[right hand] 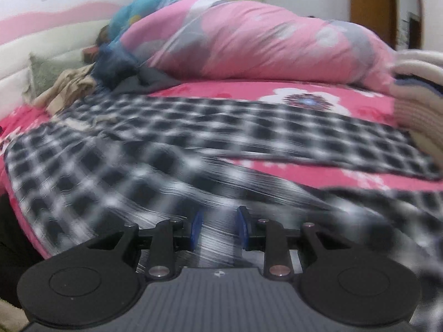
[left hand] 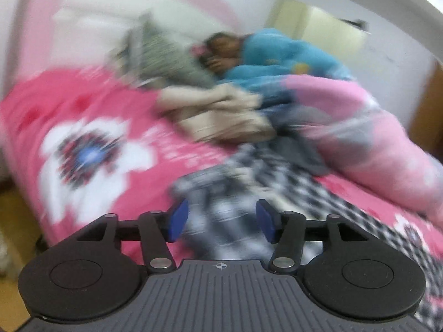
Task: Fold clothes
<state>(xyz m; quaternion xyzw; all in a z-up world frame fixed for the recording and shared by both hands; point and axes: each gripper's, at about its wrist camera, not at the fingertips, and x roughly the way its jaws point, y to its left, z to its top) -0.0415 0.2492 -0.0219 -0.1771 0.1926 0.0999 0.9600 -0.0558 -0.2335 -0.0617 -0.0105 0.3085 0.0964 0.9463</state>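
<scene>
Left gripper (left hand: 221, 218) and right gripper (right hand: 220, 228): fingers parted, nothing grasped. Checked shirt (right hand: 193, 127) is spread across the bed (left hand: 110, 105), frame centre. Risk noted: bunching on pickup; beige clothes (left hand: 221, 113) beyond could be snagged.

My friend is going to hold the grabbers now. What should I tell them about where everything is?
Left gripper: jaws open, nothing held, over the bunched end of the checked shirt.
Right gripper: jaws part open with checked shirt cloth between them; too blurry to tell if they grip it.
The shirt lies spread across the pink bedsheet, mostly flat, not yet folded.
A beige garment sits crumpled farther up the bed, also unfolded.
A person is lying under the pink duvet beside the clothes, so work gently.
Left to do: fold the shirt, then the beige garment.
</scene>
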